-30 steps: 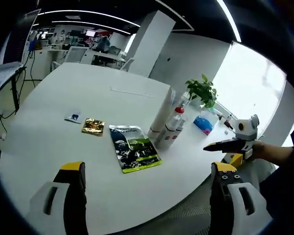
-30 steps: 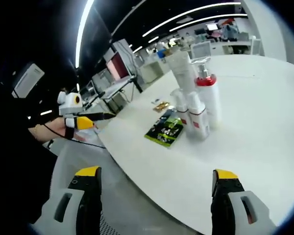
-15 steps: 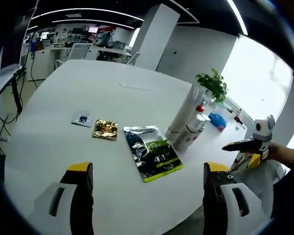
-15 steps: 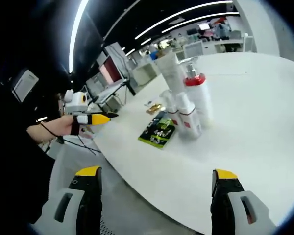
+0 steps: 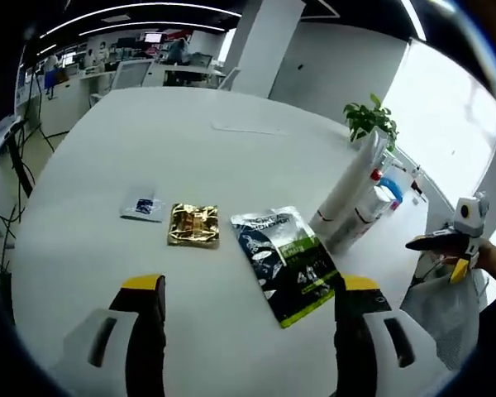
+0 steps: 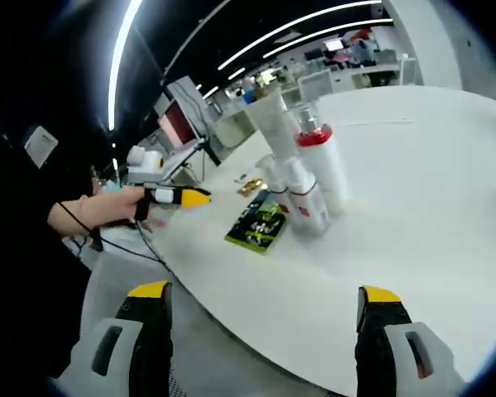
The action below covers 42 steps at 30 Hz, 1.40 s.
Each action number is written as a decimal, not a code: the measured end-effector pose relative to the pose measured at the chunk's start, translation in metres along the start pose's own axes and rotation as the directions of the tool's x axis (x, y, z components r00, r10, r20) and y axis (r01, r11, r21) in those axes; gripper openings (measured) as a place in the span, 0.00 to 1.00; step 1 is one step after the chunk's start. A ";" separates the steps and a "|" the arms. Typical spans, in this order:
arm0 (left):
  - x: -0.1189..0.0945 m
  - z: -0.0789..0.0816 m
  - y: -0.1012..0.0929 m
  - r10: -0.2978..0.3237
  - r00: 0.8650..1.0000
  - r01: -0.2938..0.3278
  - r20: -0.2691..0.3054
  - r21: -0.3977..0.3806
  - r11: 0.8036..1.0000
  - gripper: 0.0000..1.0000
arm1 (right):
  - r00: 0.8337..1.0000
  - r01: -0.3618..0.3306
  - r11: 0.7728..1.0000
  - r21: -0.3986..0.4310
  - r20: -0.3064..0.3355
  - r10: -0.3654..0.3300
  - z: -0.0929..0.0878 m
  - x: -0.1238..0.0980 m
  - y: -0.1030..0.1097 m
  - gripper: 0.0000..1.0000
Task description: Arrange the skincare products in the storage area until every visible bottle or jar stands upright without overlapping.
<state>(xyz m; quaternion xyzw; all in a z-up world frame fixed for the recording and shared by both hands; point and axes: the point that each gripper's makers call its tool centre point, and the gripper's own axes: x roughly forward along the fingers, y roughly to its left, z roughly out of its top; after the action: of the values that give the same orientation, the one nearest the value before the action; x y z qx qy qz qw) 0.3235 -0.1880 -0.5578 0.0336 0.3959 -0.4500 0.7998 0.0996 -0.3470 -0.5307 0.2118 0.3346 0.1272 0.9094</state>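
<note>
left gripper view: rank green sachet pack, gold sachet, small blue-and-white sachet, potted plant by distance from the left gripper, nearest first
1. Green sachet pack, flat on the table just ahead of the left gripper, toward its right jaw.
2. Gold sachet, a little farther, centre-left.
3. Small blue-and-white sachet, beyond and left of the gold one.
4. Potted plant, far right, behind the bottles.

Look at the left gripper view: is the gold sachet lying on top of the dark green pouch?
No, the gold sachet lies flat on the white table beside the dark green pouch, with bare tabletop between them.

Open office — a broad round white table (image 5: 231,165), a square white pillar (image 5: 260,45), curved ceiling light strips (image 6: 314,23), bright windows (image 5: 446,116).
</note>
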 end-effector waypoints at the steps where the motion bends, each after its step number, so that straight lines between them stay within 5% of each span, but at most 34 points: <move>1: 0.006 0.001 0.003 0.001 1.000 0.000 -0.011 0.003 1.000 0.76 | 1.000 0.003 1.000 0.002 0.002 -0.003 0.000 0.000 -0.001 0.97; 9: 0.018 0.004 0.017 0.030 0.995 -0.028 -0.090 0.023 0.999 0.70 | 1.000 0.013 1.000 0.013 -0.002 -0.013 -0.001 0.000 -0.003 0.97; 42: 0.076 0.022 0.061 0.110 0.970 -0.088 -0.217 0.110 0.990 0.48 | 0.999 0.034 0.999 0.043 -0.017 -0.034 -0.004 0.001 -0.012 0.96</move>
<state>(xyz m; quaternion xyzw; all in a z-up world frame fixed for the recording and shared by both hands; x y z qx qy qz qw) 0.4036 -0.2136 -0.6112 0.1435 0.4581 -0.4219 0.7691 0.0989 -0.3559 -0.5394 0.2245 0.3483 0.1062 0.9039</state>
